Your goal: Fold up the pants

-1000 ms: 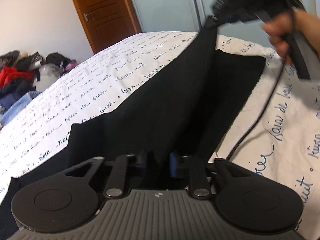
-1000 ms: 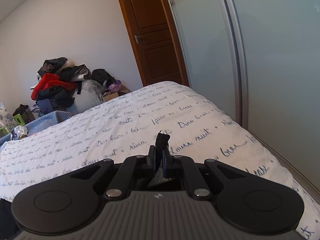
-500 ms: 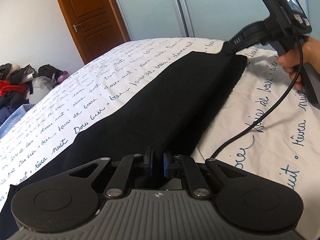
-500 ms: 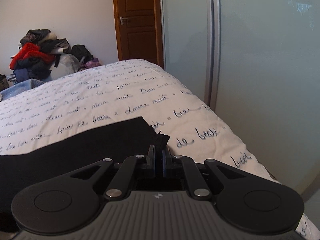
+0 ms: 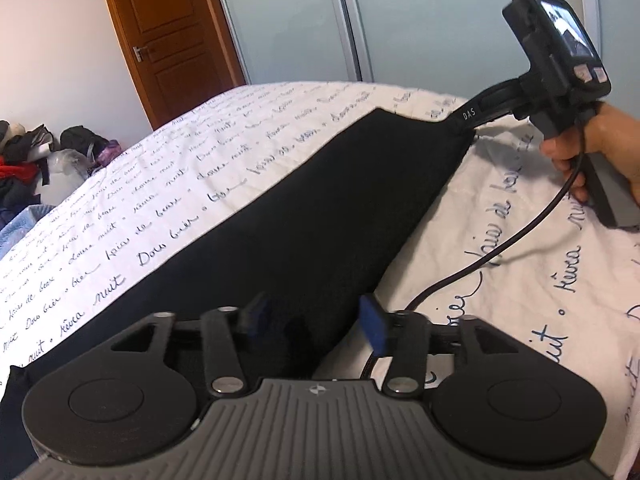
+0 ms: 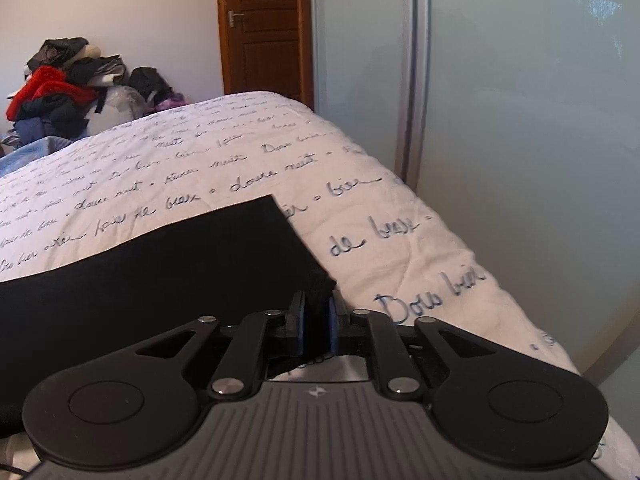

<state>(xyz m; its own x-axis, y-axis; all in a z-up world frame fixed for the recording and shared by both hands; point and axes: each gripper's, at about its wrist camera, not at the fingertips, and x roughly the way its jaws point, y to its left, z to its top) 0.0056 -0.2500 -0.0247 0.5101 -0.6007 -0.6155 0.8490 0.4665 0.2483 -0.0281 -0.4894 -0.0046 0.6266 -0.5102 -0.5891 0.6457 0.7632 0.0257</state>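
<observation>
The black fabric pants (image 5: pixel 320 208) lie flat as one long strip on the white quilted bed cover with blue handwriting (image 5: pixel 520 280), reaching toward its far corner. The left gripper (image 5: pixel 316 320) has its fingers spread apart, holding nothing. The right gripper (image 6: pixel 316 320) pinches the pants' corner. I judge the lengthwise fold done; the crosswise folds remain.

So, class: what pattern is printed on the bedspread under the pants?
Blue handwritten script on the white bedspread; clearest in the right wrist view.
</observation>
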